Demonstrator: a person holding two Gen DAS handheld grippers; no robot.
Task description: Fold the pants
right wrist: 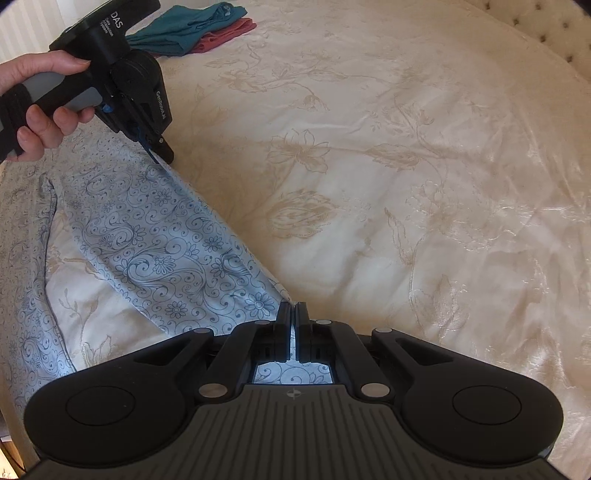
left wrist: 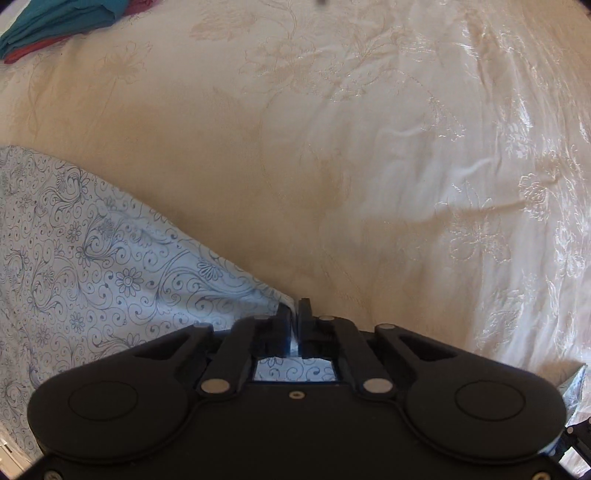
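Cream floral bedspread (right wrist: 369,177) covers the work surface. Your left gripper (left wrist: 294,314) and right gripper (right wrist: 293,314) are each closed tight on an edge of the blue-patterned pants (right wrist: 159,243), which stretch between them toward 10 o'clock in the right wrist view. Expect light, limp, sagging cloth; grip at hems or waistband corners. Folded teal and red garments (right wrist: 192,31) lie at 11 o'clock. Waistband and second leg are cut off from view.

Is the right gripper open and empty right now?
No, the right gripper is shut on the patterned pants, with the cloth pinched between its fingers.
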